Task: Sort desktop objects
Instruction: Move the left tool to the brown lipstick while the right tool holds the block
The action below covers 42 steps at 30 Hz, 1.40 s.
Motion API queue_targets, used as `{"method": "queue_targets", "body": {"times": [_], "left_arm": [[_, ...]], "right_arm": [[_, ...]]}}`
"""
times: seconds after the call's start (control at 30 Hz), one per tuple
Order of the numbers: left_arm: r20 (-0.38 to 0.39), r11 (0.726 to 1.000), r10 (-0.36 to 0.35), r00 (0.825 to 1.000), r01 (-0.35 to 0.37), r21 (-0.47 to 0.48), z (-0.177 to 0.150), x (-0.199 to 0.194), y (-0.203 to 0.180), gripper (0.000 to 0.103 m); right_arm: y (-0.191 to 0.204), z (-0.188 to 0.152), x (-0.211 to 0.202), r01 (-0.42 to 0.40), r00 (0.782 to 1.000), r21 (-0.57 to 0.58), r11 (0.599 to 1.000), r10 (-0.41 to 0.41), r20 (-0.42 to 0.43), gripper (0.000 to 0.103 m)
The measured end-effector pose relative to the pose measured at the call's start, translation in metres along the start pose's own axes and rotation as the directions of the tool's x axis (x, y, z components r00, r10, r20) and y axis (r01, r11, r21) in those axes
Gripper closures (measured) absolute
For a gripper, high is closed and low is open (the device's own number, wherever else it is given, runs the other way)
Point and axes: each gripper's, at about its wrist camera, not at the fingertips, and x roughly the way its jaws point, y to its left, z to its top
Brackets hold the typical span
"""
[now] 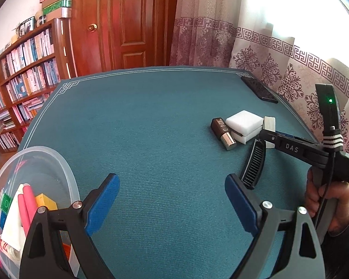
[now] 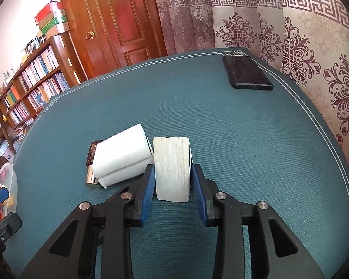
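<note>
Your right gripper [image 2: 173, 183] has its fingers clenched on the white block [image 2: 172, 168] toward the counter's [image 2: 244, 139] right edge, long axis running away from you, while your left gripper [image 1: 172, 200], fingers released, waits beside the clear bin [image 1: 65, 174] at the near-left corner.

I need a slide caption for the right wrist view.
Right gripper closes on a white block beside a white sponge on the teal mat.

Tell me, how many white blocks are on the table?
2: a foam block beside the brown tube, and a worn block between the right gripper fingers. Others may be hidden.
</note>
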Motion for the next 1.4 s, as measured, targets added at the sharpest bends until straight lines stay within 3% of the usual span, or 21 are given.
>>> {"method": "queue_targets", "body": {"times": [0.47,0.8,1.4], "left_arm": [[-0.033,1.000,0.001,0.999,0.000,0.027,0.012,0.032,-0.027,0.009],[-0.041,0.999,0.013,0.999,-0.011,0.048,0.033,0.063,-0.051,0.009],[-0.055,0.992,0.099,0.994,-0.095,0.083,0.047,0.108,-0.067,0.009]], "right_arm": [[-0.006,0.010,0.010,-0.020,1.000,0.024,1.000,0.020,-0.007,0.067],[-0.023,0.005,0.002,0.019,1.000,0.068,0.997,-0.020,0.011,0.067],[-0.025,0.003,0.001,0.025,1.000,0.072,0.997,-0.027,0.014,0.067]]}}
